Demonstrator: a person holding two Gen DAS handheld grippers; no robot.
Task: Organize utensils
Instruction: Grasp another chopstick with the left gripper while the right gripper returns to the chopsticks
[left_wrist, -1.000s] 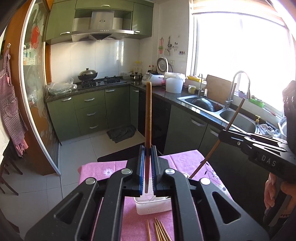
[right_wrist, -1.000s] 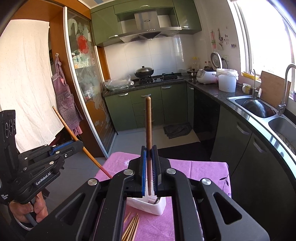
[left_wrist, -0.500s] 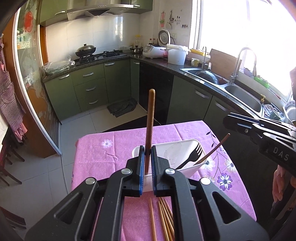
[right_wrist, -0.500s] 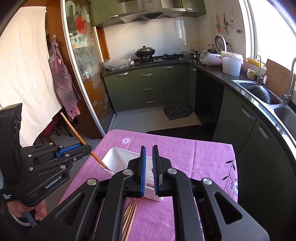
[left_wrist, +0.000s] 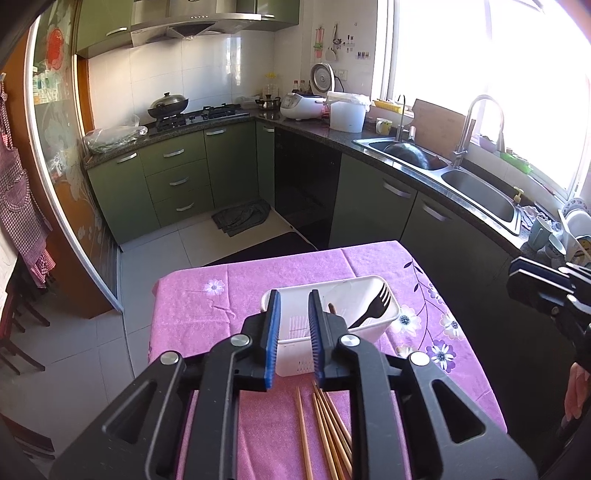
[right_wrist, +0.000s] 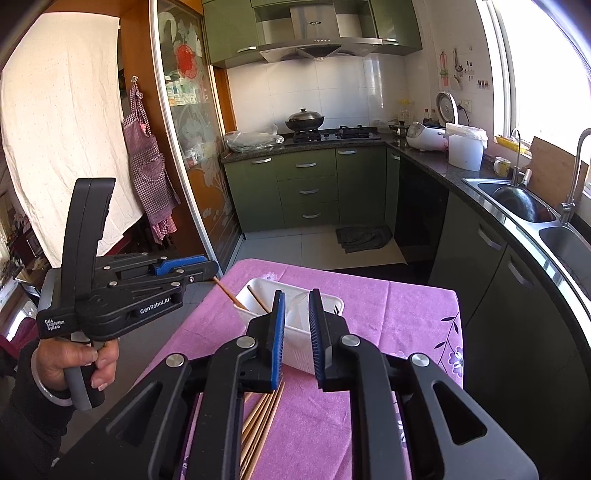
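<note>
**Loose chopsticks below both tools, long axes running toward the caddy**

Left gripper (left_wrist: 293, 332) jaws opening, nothing between the blue pads. Right gripper (right_wrist: 297, 334) likewise opening and empty. White plastic slotted utensil caddy (left_wrist: 384, 291) straight ahead of both, just past the fingertips, already holding a black plastic fork (left_wrist: 373, 306) and brown chopsticks. Bundle of loose bamboo chopsticks (left_wrist: 325, 428) on the pink flowered tablecloth (left_wrist: 229, 295), beneath and behind the jaws, lengthwise along the pointing direction. Judged roughly equally near either hand; next pick needs pulling back and dipping down.

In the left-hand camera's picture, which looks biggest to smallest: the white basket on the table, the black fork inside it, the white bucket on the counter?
1. White basket
2. White bucket
3. Black fork

The basket sits nearer the camera, so its lead may be partly nearness.
</note>
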